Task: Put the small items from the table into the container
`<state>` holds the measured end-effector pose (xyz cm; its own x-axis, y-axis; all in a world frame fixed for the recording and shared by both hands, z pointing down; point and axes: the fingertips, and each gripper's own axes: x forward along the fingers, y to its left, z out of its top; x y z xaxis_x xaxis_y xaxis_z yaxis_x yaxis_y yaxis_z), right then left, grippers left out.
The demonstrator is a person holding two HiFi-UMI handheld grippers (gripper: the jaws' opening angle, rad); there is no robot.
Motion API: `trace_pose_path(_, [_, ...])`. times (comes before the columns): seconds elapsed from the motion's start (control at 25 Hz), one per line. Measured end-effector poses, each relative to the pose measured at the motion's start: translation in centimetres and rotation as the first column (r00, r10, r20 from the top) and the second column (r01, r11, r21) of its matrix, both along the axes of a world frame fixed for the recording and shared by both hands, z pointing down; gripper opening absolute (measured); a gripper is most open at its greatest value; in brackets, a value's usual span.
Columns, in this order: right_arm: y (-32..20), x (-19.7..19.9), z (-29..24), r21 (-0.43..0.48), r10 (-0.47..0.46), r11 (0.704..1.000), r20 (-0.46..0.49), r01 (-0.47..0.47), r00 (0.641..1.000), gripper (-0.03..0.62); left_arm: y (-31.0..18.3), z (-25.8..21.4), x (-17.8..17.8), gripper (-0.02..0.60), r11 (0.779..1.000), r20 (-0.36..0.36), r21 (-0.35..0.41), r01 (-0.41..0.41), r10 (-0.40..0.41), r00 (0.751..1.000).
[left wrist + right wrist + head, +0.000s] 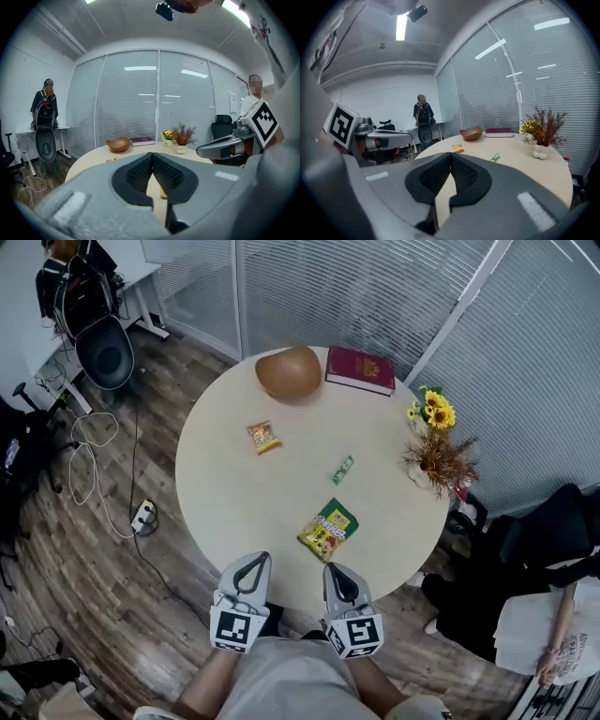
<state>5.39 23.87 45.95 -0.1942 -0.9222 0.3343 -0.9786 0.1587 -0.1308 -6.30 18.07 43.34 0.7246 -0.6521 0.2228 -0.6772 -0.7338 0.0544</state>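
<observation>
Three small packets lie on the round cream table (225, 493): an orange one (263, 437), a slim green one (343, 469) and a yellow-green one (329, 529) nearest me. The wooden bowl (291, 373) stands at the table's far edge. My left gripper (254, 560) and right gripper (335, 569) hover side by side over the near edge, both shut and empty, short of the yellow-green packet. The left gripper view shows the bowl (118, 144) beyond the closed fingertips (152, 155). In the right gripper view the orange packet (458, 148) and green packet (495, 157) lie ahead.
A dark red book (360, 369) lies beside the bowl. Sunflowers (431, 412) and a vase of dried twigs (439, 460) stand at the table's right edge. Office chairs (101, 351), cables and a power strip (142, 515) are on the wooden floor at left. A person sits at lower right.
</observation>
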Motion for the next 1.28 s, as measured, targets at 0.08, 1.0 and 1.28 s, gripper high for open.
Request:
trace_pose_path(0.08, [-2.3,0.4,1.2,-0.025,0.017,1.0,-0.017,-0.018,1.0,0.003,-2.6,0.8,-0.1,-0.005,1.0,0.016,-0.017,-0.02,0.02,1.0])
trace_pose_path(1.0, [-9.5,7.2,16.4,-0.275,0.092,0.952,-0.159,-0.134,0.983,0.475,-11.9,5.0,5.0,-0.005,0.985,0.054,-0.136,-0.107,0.115,0.992])
trace_pose_path(1.28, [-8.9,6.6,23.4,-0.478,0.053,0.872,-0.116,-0.103,0.992,0.588,-12.0,5.1,4.1,-0.005,0.982,0.079,-0.16,-0.096,0.11,0.991])
